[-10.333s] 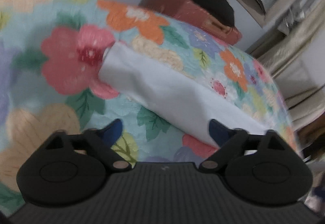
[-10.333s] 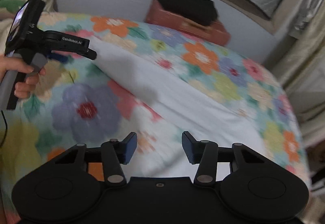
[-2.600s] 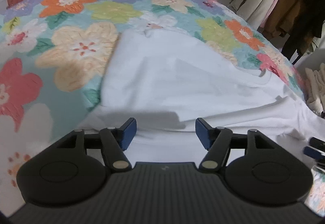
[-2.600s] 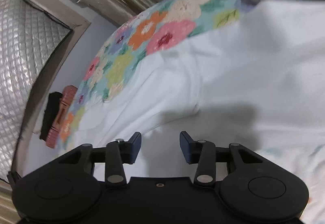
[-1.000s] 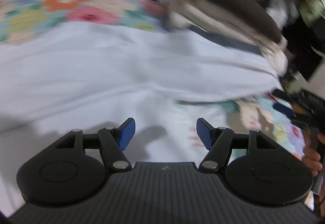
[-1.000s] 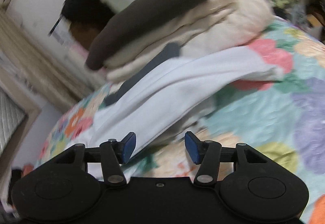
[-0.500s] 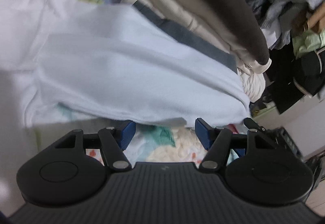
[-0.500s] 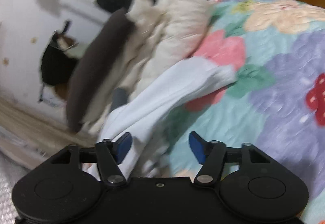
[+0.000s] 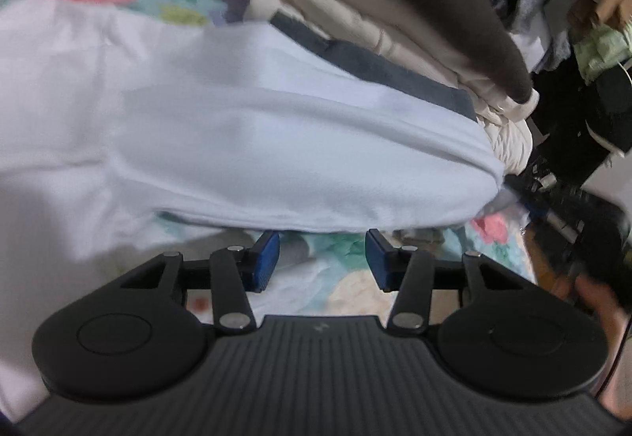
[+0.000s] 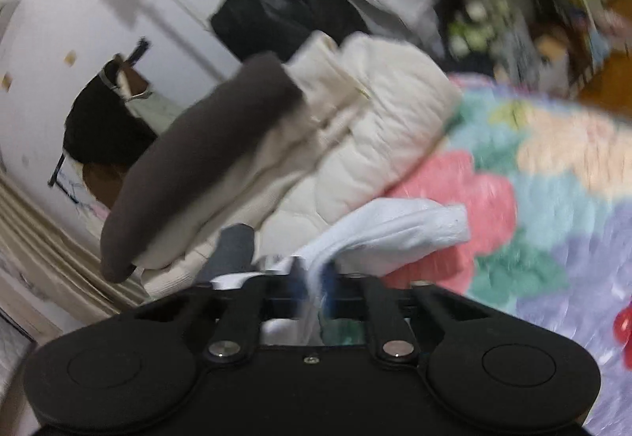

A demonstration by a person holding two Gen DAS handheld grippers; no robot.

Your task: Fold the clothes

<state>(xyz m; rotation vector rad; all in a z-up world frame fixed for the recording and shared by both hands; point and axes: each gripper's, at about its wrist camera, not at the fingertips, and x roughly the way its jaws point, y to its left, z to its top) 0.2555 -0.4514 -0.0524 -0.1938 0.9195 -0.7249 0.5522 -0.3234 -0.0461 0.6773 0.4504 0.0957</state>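
A white garment [image 9: 245,136] lies across the flowered bedspread [image 9: 351,270], its folded edge just beyond my left gripper [image 9: 322,258]. The left jaws are closing; only bedspread shows between the blue pads, and the cloth edge sits just past their tips. In the right wrist view my right gripper [image 10: 315,288] is shut on a bunched end of the same white garment [image 10: 395,230], which rises from between the pads and bulges out to the right.
A stack of folded clothes, cream [image 10: 367,143] with a dark brown piece [image 10: 189,175] on top, sits on the bed right behind the garment. Dark clothes and clutter [image 9: 572,41] crowd the room beyond. A hand [image 9: 596,297] shows at the right edge.
My right gripper has gone from open beside the garment's end to shut on it. The left jaws have narrowed and the gripper has come up to the garment's near edge.
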